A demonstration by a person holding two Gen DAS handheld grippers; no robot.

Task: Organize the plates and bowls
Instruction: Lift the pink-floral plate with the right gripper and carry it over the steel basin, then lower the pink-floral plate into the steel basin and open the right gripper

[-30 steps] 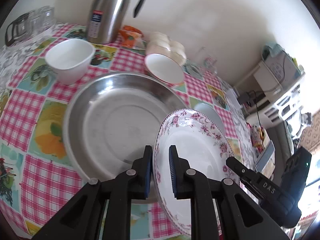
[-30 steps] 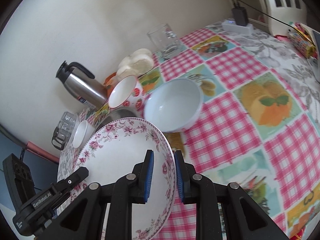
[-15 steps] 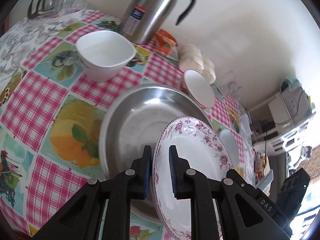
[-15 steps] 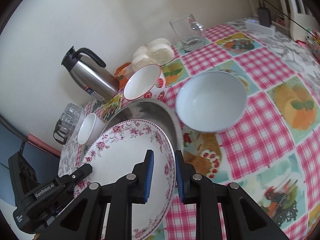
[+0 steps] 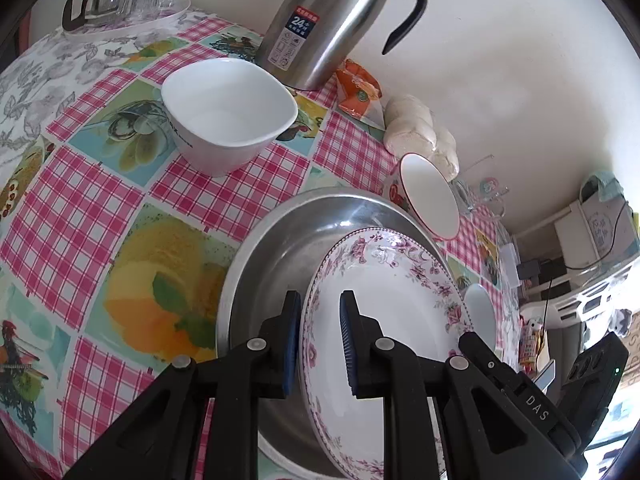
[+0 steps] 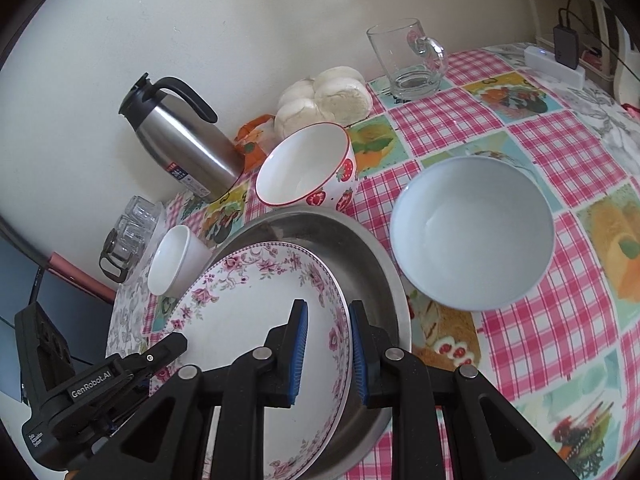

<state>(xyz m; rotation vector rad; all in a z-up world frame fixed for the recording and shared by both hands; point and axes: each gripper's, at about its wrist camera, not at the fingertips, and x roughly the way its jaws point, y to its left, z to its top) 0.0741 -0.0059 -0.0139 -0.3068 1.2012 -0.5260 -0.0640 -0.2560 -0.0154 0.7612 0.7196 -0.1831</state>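
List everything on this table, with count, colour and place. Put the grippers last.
floral plate: 1, white with pink flowers, held tilted over the steel basin
steel basin: 1, silver, mid table
square bowl: 1, white, left of the basin
strawberry bowl: 1, white and red, behind the basin
round bowl: 1, pale blue, right of the basin
thermos jug: 1, steel and black, by the wall
buns: one bag, white, by the wall
glass mug: 1, clear, far right
left gripper: black, blue pads, jaws on the plate's rim
right gripper: same, on the opposite rim
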